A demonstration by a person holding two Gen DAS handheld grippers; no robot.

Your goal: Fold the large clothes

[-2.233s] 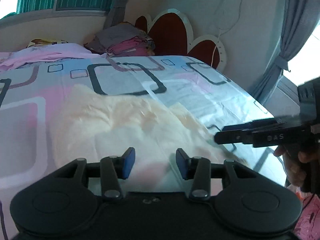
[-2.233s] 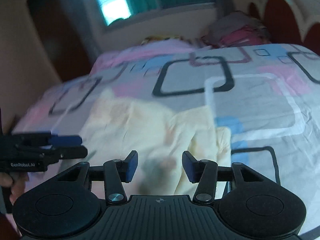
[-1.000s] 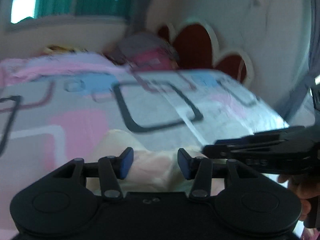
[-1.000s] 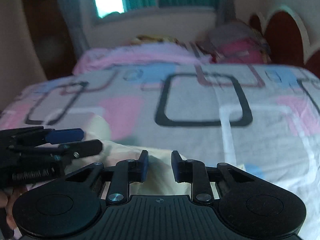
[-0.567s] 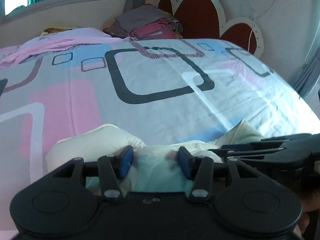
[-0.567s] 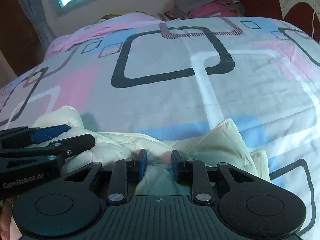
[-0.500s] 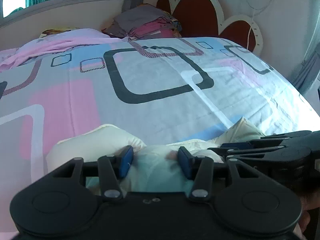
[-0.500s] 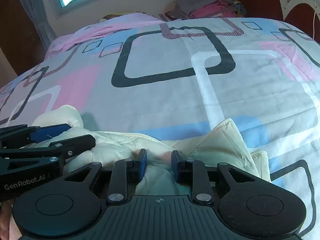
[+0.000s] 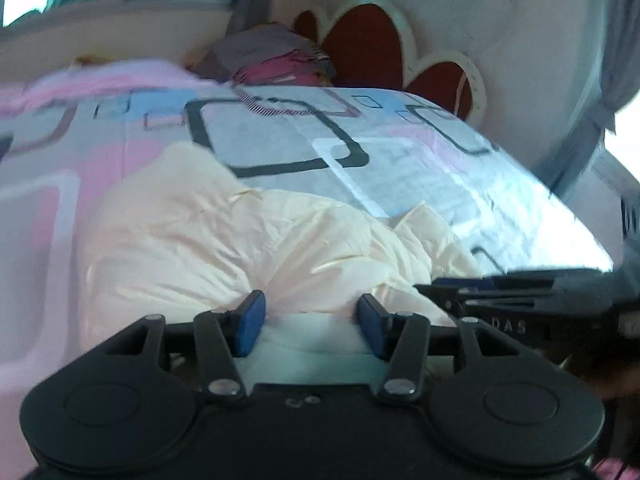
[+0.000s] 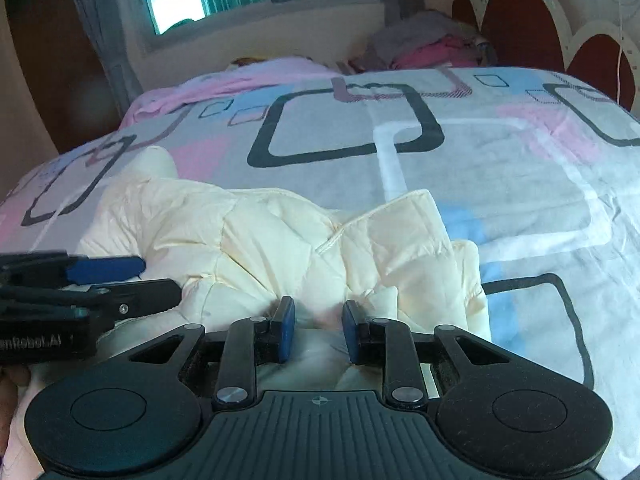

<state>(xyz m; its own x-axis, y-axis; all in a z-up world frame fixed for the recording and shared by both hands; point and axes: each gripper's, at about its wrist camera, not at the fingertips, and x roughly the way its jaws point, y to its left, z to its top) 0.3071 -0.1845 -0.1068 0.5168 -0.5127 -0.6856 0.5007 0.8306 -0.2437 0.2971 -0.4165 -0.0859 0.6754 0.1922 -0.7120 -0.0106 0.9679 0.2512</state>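
Observation:
A cream quilted jacket [image 9: 224, 248] lies bunched on the bed [image 9: 400, 168]; it also shows in the right wrist view [image 10: 280, 240]. My left gripper [image 9: 310, 322] is open, its blue pads either side of the jacket's near edge. My right gripper [image 10: 316, 326] is partly open with jacket fabric between its pads; I cannot tell if it pinches it. Each gripper shows in the other's view: the right one at the right [image 9: 520, 300], the left one at the left [image 10: 100, 280].
The bedsheet [image 10: 480, 168] has black, pink and blue squares. A stack of folded clothes [image 9: 276, 60] sits by the scalloped headboard [image 9: 372, 44]. A pink cloth [image 10: 248, 80] lies under the window. A grey curtain [image 9: 592, 112] hangs at the right.
Both grippers have pulled back and up from the jacket's edge, so more of the jacket shows. The right gripper's fingers have spread a little. The jacket now lies bunched further up the bed.

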